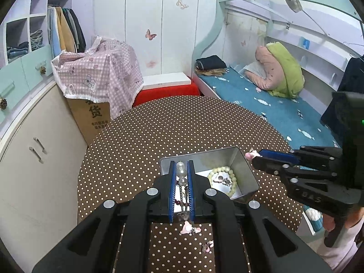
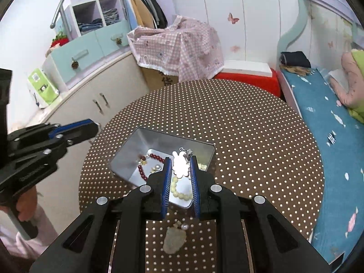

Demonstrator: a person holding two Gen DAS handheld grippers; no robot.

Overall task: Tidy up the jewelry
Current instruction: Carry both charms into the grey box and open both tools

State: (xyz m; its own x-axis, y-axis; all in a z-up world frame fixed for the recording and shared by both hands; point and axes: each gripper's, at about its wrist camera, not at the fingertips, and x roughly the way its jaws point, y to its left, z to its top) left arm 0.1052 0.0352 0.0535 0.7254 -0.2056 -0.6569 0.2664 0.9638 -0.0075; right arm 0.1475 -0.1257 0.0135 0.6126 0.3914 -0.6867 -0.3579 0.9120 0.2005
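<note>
The open rectangular metal tin (image 2: 127,159) on the dotted table (image 2: 250,136) already holds a cream bead bracelet (image 1: 224,173) and dark red beads (image 2: 157,158). The left gripper (image 1: 181,177) pinches a clear-bead strand (image 1: 181,170), the right gripper (image 2: 180,170) pinches a pink flower-shaped charm (image 2: 180,166), both above the tin. A pale stone pendant (image 2: 174,238) and small pink pieces (image 1: 187,227) lie outside and are left to put away.

gingham cloth (image 1: 100,72) – on carton (image 1: 91,118) | red stool (image 1: 166,94) | bed (image 1: 284,111)

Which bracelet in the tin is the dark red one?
The dark red bracelet lies at the left end of the tin; the cream bracelet lies nearer the camera.
</note>
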